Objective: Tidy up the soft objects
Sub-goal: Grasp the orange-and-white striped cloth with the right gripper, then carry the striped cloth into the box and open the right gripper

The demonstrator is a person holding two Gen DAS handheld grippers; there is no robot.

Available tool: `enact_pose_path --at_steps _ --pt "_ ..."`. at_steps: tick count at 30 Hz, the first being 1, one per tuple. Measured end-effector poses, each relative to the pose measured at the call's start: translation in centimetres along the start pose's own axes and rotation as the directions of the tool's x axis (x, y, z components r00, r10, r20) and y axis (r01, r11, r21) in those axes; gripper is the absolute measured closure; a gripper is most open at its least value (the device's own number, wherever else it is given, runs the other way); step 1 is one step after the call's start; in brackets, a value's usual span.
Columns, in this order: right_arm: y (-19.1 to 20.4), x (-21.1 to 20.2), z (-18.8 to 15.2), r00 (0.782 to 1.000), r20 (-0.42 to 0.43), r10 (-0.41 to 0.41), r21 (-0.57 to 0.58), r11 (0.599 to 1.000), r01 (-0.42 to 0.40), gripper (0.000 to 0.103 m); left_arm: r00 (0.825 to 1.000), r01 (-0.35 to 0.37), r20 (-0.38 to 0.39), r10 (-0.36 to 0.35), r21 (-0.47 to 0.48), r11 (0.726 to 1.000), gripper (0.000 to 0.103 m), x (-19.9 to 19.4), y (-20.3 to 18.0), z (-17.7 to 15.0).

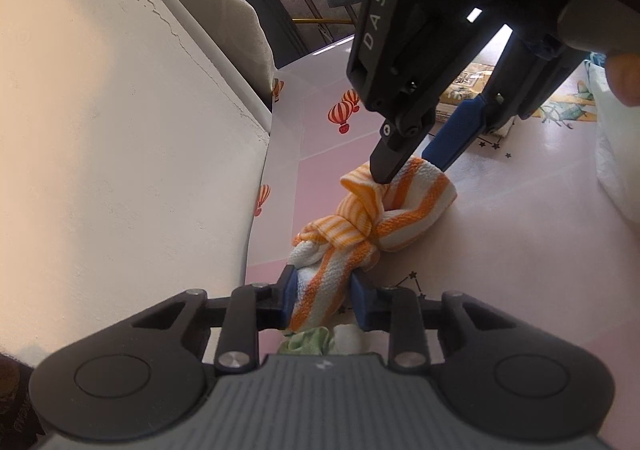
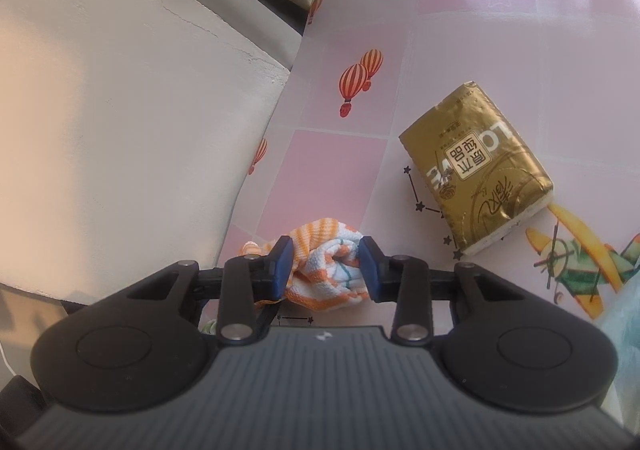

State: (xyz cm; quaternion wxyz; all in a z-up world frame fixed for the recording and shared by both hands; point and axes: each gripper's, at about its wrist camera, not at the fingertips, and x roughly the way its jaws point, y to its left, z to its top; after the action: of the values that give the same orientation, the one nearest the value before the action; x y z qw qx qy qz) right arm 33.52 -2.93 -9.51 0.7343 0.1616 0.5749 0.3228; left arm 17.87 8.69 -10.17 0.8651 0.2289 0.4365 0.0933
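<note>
An orange-and-white striped towel [image 1: 360,226] is twisted into a knot and stretched just above the pink tabletop [image 1: 500,250]. My left gripper [image 1: 324,300] is shut on the near end of the towel. My right gripper [image 1: 416,166] comes in from the upper right and is shut on the far end. In the right wrist view the right gripper [image 2: 326,270] pinches the bunched towel [image 2: 328,274] between its blue pads.
A gold tissue pack [image 2: 476,166] lies on the table right of the towel. A green cloth [image 1: 308,342] and a white cloth [image 1: 350,338] lie under my left gripper. A cream wall [image 1: 120,130] borders the table's left. A white bag [image 1: 616,154] sits at far right.
</note>
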Motion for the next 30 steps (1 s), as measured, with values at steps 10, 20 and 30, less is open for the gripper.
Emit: enact_pose_path --at_steps 10,20,30 --pt "1.4 -5.8 -1.0 0.997 0.069 0.041 0.017 0.999 -0.042 0.083 0.994 -0.026 0.104 0.027 -0.012 1.0 0.077 -6.0 0.5 0.8" --pt "-1.4 -20.3 -5.8 0.965 0.249 0.085 0.11 0.987 -0.116 0.083 0.946 0.015 0.321 -0.046 0.098 0.995 0.077 -17.1 -3.9 3.1" --pt "-11.2 -39.4 -16.2 0.873 0.486 -0.041 0.267 0.958 -0.104 0.082 0.821 0.202 0.468 -0.327 0.298 0.933 0.078 -25.8 -16.0 8.3"
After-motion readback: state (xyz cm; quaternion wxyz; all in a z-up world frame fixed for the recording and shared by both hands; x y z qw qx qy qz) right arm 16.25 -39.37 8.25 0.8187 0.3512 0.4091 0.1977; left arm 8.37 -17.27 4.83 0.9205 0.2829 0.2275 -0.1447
